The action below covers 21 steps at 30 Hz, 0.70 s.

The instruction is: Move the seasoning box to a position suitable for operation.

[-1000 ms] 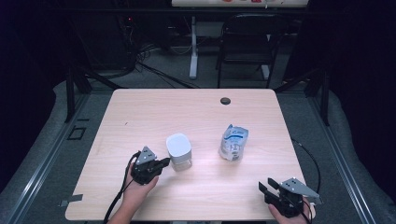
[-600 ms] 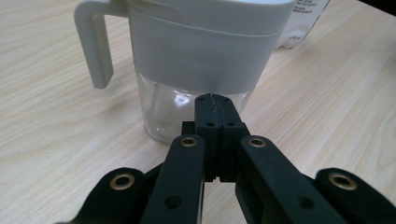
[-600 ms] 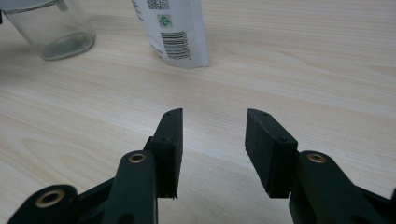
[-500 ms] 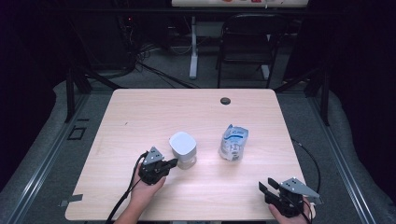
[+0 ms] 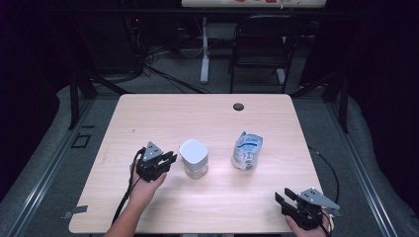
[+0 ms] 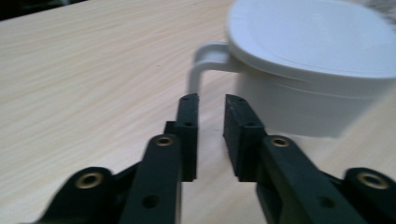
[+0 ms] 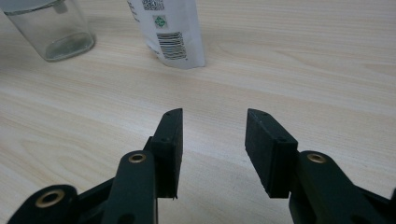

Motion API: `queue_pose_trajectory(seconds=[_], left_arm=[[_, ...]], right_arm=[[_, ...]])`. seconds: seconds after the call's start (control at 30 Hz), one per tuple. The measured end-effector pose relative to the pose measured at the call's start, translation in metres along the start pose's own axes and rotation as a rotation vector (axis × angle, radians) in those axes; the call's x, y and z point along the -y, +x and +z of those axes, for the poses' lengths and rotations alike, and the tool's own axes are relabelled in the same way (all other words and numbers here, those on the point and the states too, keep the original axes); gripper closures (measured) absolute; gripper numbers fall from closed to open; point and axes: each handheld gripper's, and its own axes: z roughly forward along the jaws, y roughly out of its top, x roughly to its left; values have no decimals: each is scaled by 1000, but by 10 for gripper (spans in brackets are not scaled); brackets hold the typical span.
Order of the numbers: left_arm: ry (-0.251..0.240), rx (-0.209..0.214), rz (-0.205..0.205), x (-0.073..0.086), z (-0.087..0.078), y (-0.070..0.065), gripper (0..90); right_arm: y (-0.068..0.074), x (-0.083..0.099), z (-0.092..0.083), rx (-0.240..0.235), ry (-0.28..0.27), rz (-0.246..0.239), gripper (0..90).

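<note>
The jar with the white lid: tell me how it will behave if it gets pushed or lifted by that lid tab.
The jar looks like clear glass in the right gripper view, so probably rigid, breakable, and slippery. Its flat, wide base suggests it would slide rather than roll. The lid has a thin tab; lifting there may pop the lid rather than raise the jar.

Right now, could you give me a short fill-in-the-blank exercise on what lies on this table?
1. The lid on the clear jar is ____ in colour.
2. The left tool sits beside the jar with ____ between its pads.
3. The pouch stands to the ____ of the jar in the high view.
4. The right tool is near the table's ____ edge.

Missing words: white; nothing; right; near
</note>
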Motion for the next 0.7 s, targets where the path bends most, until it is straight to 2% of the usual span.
queue_pose_trajectory(seconds=[0.1, 0.17, 0.23, 0.37, 0.47, 0.63, 0.7], left_arm=[[0, -45, 10, -3, 9, 7, 668], [7, -51, 4, -3, 15, 9, 651], [27, -47, 12, -4, 21, 10, 634], [22, -36, 5, -5, 30, 9, 612], [33, -45, 15, -4, 37, 7, 607], [32, -21, -15, -5, 49, 8, 633], [35, -9, -15, -6, 54, 7, 646]], right_arm=[[0, 0, -1, 2, 0, 0, 571], [-1, 0, -1, 2, 3, 1, 571], [-1, 1, -1, -1, -4, 5, 571], [-2, 2, -3, 1, -2, 9, 571], [-3, 2, -3, 1, 1, 9, 570], [-4, 4, -6, -3, -6, 12, 569], [-5, 4, -7, -1, -7, 19, 569]])
